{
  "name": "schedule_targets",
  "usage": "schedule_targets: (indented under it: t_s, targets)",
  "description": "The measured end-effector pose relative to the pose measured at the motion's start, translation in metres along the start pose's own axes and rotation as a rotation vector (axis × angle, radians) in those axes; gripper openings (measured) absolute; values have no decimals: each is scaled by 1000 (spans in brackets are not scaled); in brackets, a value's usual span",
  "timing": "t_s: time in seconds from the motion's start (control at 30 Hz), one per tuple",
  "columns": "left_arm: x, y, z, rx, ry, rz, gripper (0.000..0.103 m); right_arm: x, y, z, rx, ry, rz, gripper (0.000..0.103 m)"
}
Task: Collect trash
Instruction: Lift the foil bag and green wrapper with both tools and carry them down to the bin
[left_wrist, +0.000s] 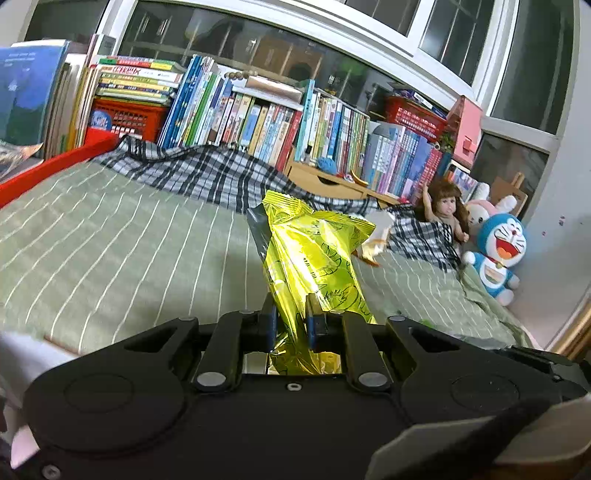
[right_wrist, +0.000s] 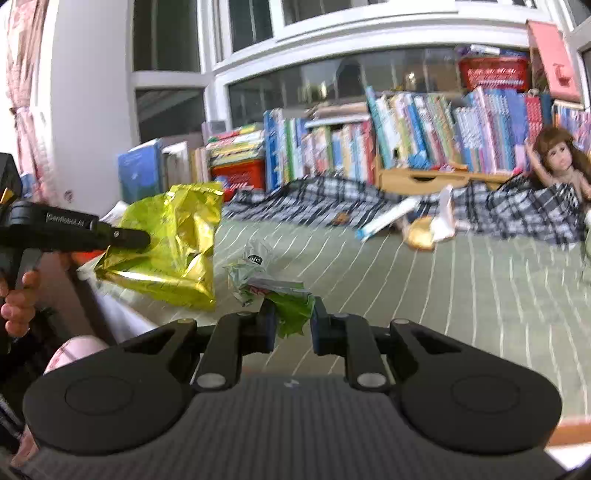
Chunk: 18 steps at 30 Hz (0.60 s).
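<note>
I am looking across the bed (left_wrist: 110, 229), whose green sheet with thin white stripes is filling most of both views. Behind it a long row of books (left_wrist: 258, 122) is standing along the window ledge, with a red basket (left_wrist: 125, 116) tucked among them. A black-and-white checked blanket (left_wrist: 192, 170) is lying bunched along the far edge of the bed. At the far right corner a doll (left_wrist: 445, 210) is sitting up, with a blue-and-white cat plush (left_wrist: 496, 254) just beside it.

The left gripper (left_wrist: 291, 319) is holding a shiny yellow-green snack bag (left_wrist: 314, 258), the largest piece of trash; its jaws are clamped tight on the bag's lower part, and the bag is sticking up and forward above the sheet. From the right wrist I am seeing the same bag (right_wrist: 173, 243) hanging off that gripper near the left edge of the bed, with the person's hand (right_wrist: 16, 295) gripping the handle.

The right gripper (right_wrist: 293, 326) is carrying a smaller crumpled wrapper (right_wrist: 273, 288), green and white with a bit of red, and its jaws are pinched on the green end while the rest is jutting forward over the bed.

More litter is lying at the blanket's edge: a blue-and-white tube-shaped pack (right_wrist: 388, 218), a white torn packet (right_wrist: 445, 218) and a small round golden piece (right_wrist: 421, 230) touching it. This view is blurred, so I cannot tell what these are.
</note>
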<state>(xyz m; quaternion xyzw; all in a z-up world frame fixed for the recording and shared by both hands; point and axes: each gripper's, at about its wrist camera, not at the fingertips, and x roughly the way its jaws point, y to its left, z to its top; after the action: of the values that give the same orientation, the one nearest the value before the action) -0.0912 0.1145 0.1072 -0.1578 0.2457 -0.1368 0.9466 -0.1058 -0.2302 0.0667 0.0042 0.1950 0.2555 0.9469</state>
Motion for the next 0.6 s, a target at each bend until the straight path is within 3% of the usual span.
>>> schedule_targets:
  t_s: [0.13, 0.3, 0.6]
  targets:
    - [-25, -4, -21, 19, 15, 32, 14, -15, 12, -16, -25, 38, 18, 23]
    - [-54, -11, -52, -12, 37, 3, 14, -24, 20, -31, -23, 106, 54, 23]
    - [-70, -19, -95, -12, 175, 19, 13, -27, 28, -58, -6, 166, 65, 22]
